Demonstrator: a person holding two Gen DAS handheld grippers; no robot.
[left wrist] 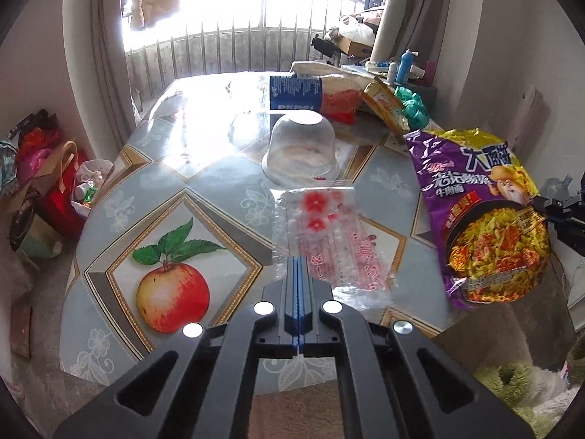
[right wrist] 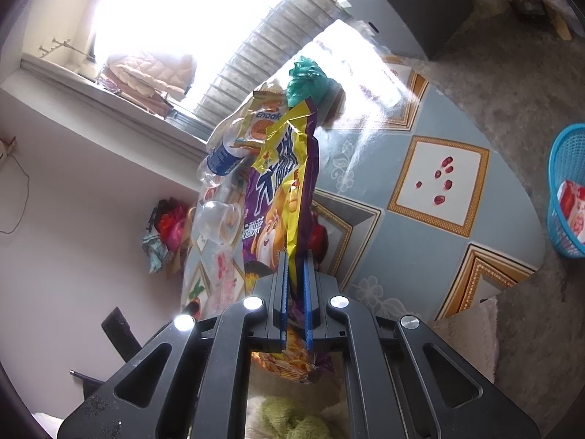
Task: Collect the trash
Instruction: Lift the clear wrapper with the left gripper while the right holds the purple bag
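Two claws are in use, each closed on a piece of trash. Left claw point(left wrist: 298, 267): jaws fully together, pinching the near edge of a clear plastic wrapper point(left wrist: 329, 234) printed with red flowers and red lettering. The wrapper extends away from the claw over the table point(left wrist: 128, 197); whether its far end rests on the surface cannot be told. Right claw point(right wrist: 294, 274): jaws narrow, clamped on a purple and yellow noodle bag point(right wrist: 281, 190), which is held clear of the table at its right edge as the left wrist view shows it.

Remaining items on the table, left wrist view: an upturned clear plastic cup point(left wrist: 299, 146) just beyond the wrapper; a clear bottle with a blue label point(left wrist: 292, 93) lying on its side farther back; a yellow snack packet point(left wrist: 385, 104) and a crumpled green bag point(left wrist: 415, 106) at the far right corner, touching one another.

Right wrist view: a blue mesh basket point(right wrist: 565, 168) stands on the floor well apart from the table, with a red and white packet point(right wrist: 574, 205) inside it.
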